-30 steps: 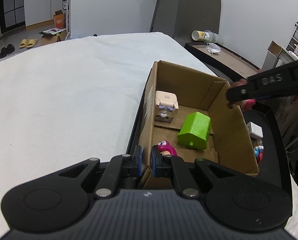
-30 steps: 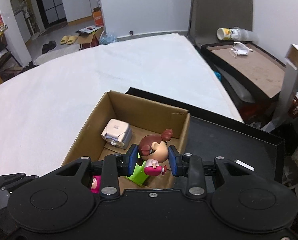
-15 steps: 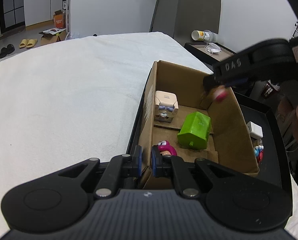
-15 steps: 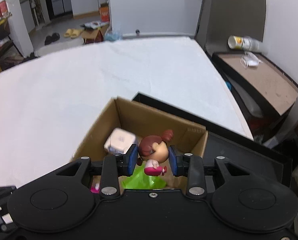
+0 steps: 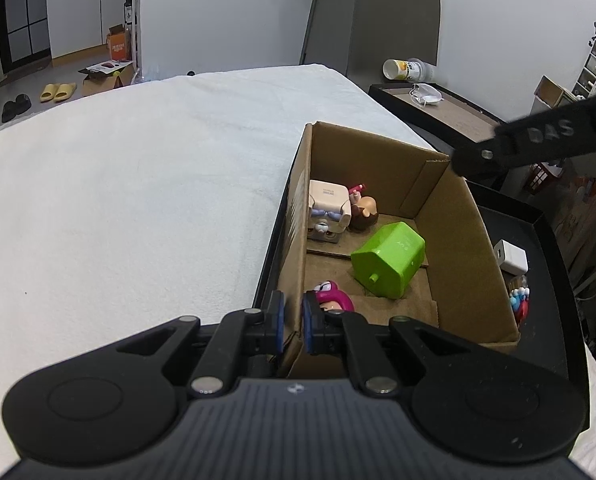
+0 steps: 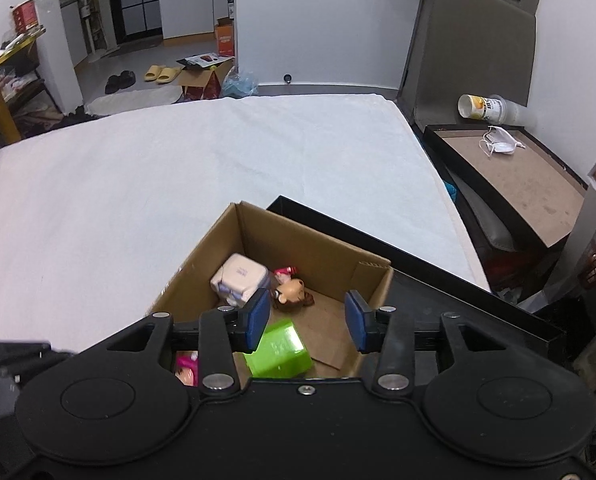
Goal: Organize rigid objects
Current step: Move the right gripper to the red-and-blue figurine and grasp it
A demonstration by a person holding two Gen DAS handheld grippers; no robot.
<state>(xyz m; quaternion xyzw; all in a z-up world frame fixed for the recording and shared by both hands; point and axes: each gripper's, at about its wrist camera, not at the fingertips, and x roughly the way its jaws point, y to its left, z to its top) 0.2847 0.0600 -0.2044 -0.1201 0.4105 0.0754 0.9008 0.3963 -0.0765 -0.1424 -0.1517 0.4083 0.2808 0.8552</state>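
While right claw (image 6: 305,322) opens empty, doll (image 6: 292,294) lies below in box (image 6: 317,240), left claw (image 5: 291,322) pinching box wall.

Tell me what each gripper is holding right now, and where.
Left gripper is clamped on the cardboard box at its near wall. Right gripper, jaws just opened, holds nothing.

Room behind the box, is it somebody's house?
Probably a home: slippers and shoes on the floor, white cabinets like a kitchen's, and a wide white-sheeted surface, maybe a bed.

Even indoor light, soft shadows, no glare; strong fisheye bending, dark corners; both views sharp.
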